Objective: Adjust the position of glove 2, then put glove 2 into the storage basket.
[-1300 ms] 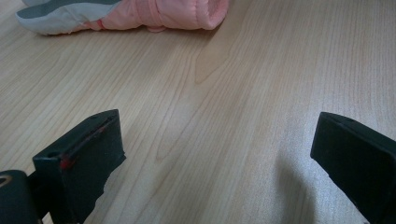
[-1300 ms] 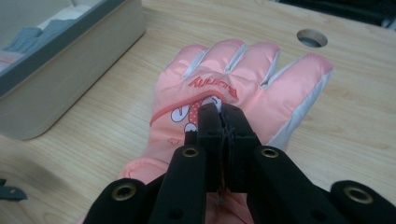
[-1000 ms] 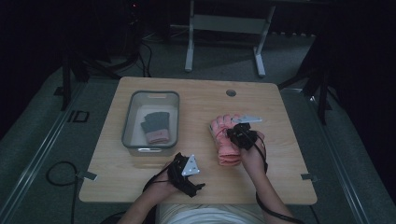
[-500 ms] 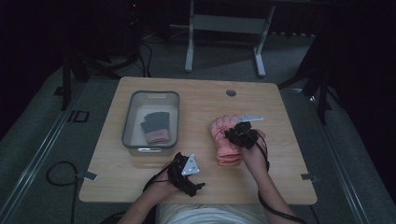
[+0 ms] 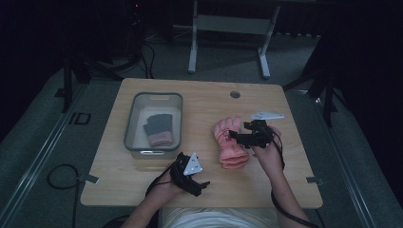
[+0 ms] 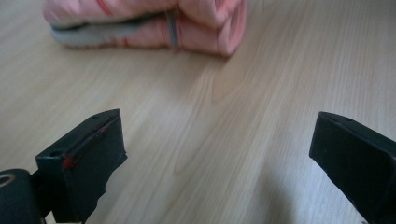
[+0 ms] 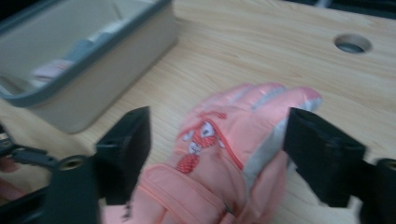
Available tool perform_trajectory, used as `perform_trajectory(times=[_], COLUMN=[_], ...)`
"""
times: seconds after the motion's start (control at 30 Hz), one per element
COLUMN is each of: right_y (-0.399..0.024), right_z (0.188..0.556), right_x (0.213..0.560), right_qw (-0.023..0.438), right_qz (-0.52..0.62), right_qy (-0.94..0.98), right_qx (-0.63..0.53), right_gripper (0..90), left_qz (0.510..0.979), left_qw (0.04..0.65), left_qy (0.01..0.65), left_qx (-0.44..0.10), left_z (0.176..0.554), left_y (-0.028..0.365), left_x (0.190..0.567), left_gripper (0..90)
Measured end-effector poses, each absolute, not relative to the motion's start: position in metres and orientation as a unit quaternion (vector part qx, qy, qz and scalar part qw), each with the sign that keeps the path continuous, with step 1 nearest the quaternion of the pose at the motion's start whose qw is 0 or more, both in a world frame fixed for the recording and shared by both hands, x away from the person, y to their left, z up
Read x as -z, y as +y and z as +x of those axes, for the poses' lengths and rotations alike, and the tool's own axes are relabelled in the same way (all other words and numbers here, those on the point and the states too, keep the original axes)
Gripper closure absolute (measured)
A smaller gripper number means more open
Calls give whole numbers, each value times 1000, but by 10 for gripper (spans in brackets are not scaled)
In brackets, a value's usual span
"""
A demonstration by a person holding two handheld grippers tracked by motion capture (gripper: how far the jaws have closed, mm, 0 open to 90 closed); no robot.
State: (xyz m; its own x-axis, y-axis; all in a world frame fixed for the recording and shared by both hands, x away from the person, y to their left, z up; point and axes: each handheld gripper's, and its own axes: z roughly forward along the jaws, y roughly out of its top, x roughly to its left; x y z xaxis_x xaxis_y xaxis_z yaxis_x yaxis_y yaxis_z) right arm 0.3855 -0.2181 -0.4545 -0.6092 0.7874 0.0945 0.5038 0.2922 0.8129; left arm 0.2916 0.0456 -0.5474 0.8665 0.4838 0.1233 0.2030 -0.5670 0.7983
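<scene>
the right gripper point(image 5: 232, 137) hangs just above the pink glove point(image 5: 230, 145), pointing toward the left side of the table point(image 5: 266, 185) in the high view. its jaws have just been opening and now stand spread wide. in the right gripper view point(image 7: 217, 140) the glove point(image 7: 233, 154) lies under and between them, and neither pad presses on it. the person's right hand point(image 5: 268, 154) holds the gripper from the near side, with the grey three-cornered plate point(image 5: 266, 115) sticking out beyond it.

the glove lies flat on the table, a little right of the middle, fingers pointing away from the person and cuff toward them. its back is up and shows a small red and white patch point(image 7: 198, 140), with grey along one edge.

the left gripper point(image 5: 204, 183) rests low at the near edge of the table, held in the left hand point(image 5: 166, 183), well apart from the right one. in the left gripper view point(image 6: 217, 158) its jaws are spread wide with bare wood point(image 6: 210, 121) between them, and the glove point(image 6: 154, 21) lies farther off across the top of that view.

left of the glove stands a grey bin point(image 5: 135, 142), apart from it. inside the bin lies another glove point(image 5: 158, 128), dark grey with a pink cuff. a round hole point(image 5: 235, 94) sits in the table near the far edge.
</scene>
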Motion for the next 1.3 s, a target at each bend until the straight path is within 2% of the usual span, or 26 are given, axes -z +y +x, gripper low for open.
perform_trajectory(times=[0.2,0.37,0.63,0.7,0.83,0.87,0.9,1.03,1.13,1.3], right_y=[-226,-232,-234,-233,-233,-232,-232,-232,-225,-210], right_z=[385,383,382,382,382,383,383,389,395,407], right_x=[451,448,446,443,442,442,442,440,439,448], right_qw=[184,222,185,197,192,193,198,193,199,200], right_qz=[402,372,372,377,367,367,368,378,376,372], right_qy=[782,791,799,791,797,799,798,792,801,809], right_qx=[-439,-432,-435,-439,-439,-435,-435,-438,-420,-407], right_gripper=[181,143,118,118,105,137,209,635,748,786], left_qz=[867,868,863,860,856,855,855,852,845,841], left_qw=[418,418,421,422,429,429,429,428,426,410], left_qy=[217,218,221,225,229,232,234,242,252,288], left_qx=[-164,-155,-173,-176,-175,-176,-176,-179,-201,-202], left_z=[290,294,308,313,324,327,330,344,354,374], left_y=[41,32,21,20,20,19,17,8,2,-3], left_x=[532,519,500,494,483,480,477,460,450,449], left_gripper=[37,42,43,42,43,43,43,51,53,82])
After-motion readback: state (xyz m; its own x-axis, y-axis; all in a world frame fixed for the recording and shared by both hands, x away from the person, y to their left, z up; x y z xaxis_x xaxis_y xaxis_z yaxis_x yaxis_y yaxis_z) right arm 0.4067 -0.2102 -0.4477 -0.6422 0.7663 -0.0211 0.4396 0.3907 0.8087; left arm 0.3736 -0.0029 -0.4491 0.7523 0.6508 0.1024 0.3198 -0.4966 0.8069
